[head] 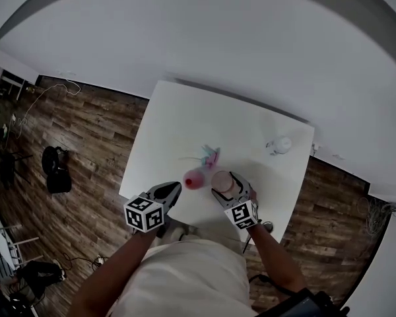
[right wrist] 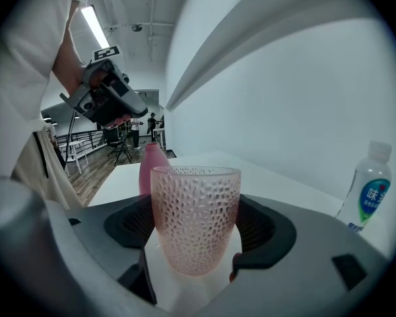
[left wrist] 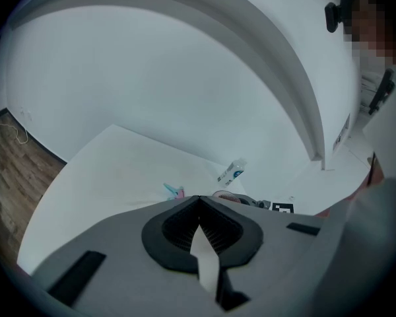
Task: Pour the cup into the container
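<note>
Two grippers over the near edge of the white table. Right gripper is clamped on the cup, pads pressing on either side of its dimpled pink wall at mid-height, probably so the rim stays free for pouring. Cup sits upright in the grip, rim about level; whether anything is inside it, I cannot tell through the tinted wall.

Pink container stands on the table just beside the cup, on its left, narrow neck up. Cup is held close alongside, likely so a short tilt toward that neck would carry the contents over.

Left gripper has its jaws together with nothing between them. It hovers on the container's other side, apart from it, seemingly kept clear of the pour.

Water bottle and a small teal-and-pink item lie further back, not involved.
</note>
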The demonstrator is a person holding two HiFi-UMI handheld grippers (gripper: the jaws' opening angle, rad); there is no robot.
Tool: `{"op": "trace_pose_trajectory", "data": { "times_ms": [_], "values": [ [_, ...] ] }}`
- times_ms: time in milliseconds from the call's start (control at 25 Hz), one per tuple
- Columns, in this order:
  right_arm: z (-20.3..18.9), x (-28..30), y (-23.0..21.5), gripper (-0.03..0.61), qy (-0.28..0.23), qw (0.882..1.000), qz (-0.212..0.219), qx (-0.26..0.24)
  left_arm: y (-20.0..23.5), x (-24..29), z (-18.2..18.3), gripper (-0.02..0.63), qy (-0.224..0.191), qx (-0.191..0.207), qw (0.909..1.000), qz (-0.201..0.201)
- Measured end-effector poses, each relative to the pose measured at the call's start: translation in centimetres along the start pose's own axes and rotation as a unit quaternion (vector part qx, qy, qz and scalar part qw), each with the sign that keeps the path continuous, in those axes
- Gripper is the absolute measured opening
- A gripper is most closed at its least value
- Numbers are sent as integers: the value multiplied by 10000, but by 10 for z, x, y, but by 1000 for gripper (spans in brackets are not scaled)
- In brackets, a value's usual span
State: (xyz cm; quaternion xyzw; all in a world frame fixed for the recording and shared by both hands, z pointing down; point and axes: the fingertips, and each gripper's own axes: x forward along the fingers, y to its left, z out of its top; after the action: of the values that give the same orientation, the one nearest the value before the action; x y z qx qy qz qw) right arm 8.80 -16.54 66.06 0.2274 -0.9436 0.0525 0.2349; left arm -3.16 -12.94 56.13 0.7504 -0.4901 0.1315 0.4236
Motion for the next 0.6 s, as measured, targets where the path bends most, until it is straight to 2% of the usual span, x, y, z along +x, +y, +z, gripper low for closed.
{"op": "trace_pose_trajectory", "data": {
  "times_ms": [600],
  "values": [
    [-21,29,32,368,285,9975,585,-272,7,-1,-1,9,99,-31,9999,80]
  ]
}}
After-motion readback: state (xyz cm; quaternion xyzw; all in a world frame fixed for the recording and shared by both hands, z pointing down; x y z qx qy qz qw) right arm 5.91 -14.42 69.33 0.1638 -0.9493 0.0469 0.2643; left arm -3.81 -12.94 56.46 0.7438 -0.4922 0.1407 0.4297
